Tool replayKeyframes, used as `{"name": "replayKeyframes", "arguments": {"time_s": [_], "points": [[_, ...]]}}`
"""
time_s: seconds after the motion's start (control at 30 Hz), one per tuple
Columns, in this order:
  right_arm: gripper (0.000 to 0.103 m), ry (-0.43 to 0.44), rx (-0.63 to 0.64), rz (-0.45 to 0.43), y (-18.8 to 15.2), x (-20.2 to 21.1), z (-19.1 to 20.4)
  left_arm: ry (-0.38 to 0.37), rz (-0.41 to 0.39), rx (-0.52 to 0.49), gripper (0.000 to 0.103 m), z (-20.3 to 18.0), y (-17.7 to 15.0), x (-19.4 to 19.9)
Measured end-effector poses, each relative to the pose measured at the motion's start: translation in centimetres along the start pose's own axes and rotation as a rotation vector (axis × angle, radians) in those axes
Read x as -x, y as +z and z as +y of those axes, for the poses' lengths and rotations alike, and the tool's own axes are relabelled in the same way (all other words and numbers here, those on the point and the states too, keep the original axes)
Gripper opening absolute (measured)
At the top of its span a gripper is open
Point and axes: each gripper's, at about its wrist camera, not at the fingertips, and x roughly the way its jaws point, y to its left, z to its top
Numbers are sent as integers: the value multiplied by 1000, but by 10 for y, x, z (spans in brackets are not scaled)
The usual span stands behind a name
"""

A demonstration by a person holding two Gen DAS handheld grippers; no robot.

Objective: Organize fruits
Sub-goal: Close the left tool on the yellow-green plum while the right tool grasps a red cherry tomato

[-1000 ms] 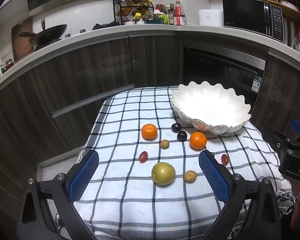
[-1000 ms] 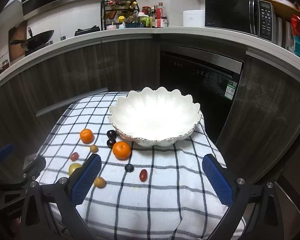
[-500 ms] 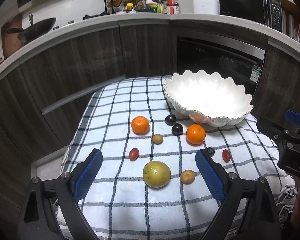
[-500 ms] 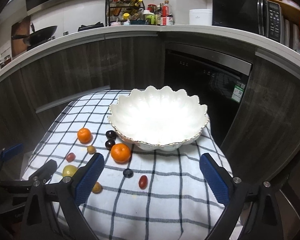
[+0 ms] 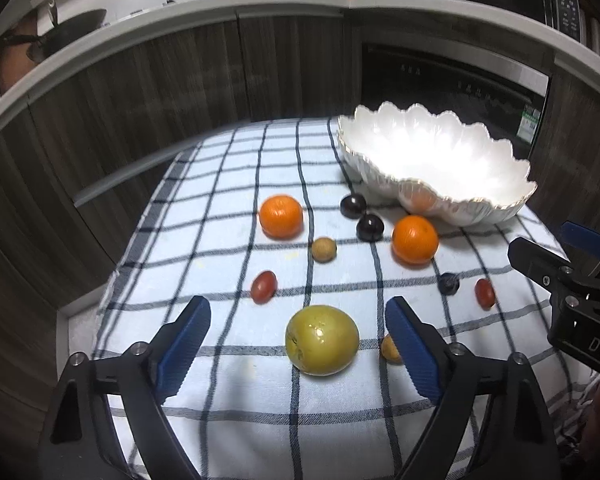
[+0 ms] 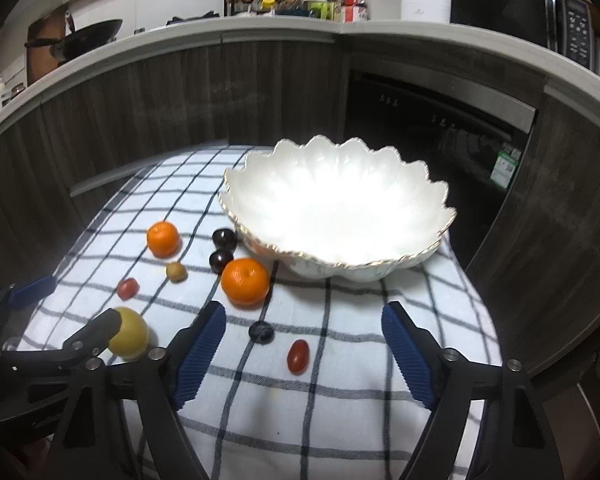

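Fruits (image 5: pixel 322 340) scattered beside seemingly empty bowl (image 5: pixel 436 160).

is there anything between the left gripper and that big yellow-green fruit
Nothing visible. The left gripper is open, and the yellow-green fruit lies on the cloth between its jaws. A small tan fruit sits beside the right-hand jaw.

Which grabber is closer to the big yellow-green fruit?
The left one. The left gripper is open with the yellow-green fruit right between its fingers, not touching. The right gripper is open too, off to the fruit's right, over the red grape tomato.
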Motion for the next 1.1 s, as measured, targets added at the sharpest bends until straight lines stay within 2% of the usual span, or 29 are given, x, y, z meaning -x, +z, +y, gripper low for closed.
{"name": "replayKeyframes", "arguments": {"time_s": [0.2,0.37,0.53,0.87,0.93,1.1], "points": [[71,2,-9,46,-9,-23,-1,-5,14,-12,84,-5,-7,-16],[55,17,-16,94,-17,-40,-2,-20,43,-6,78,-4,-11,-25],[47,21,-19,138,-26,-52,-2,-30,57,-14,76,-5,-16,-28],[39,18,-11,171,-32,-64,0,-30,79,-23,69,-8,-19,-34],[39,17,-11,174,-33,-65,0,-30,83,-27,64,-8,-18,-35],[31,23,-7,195,-35,-70,1,-36,99,-31,58,-9,-20,-39]]}}
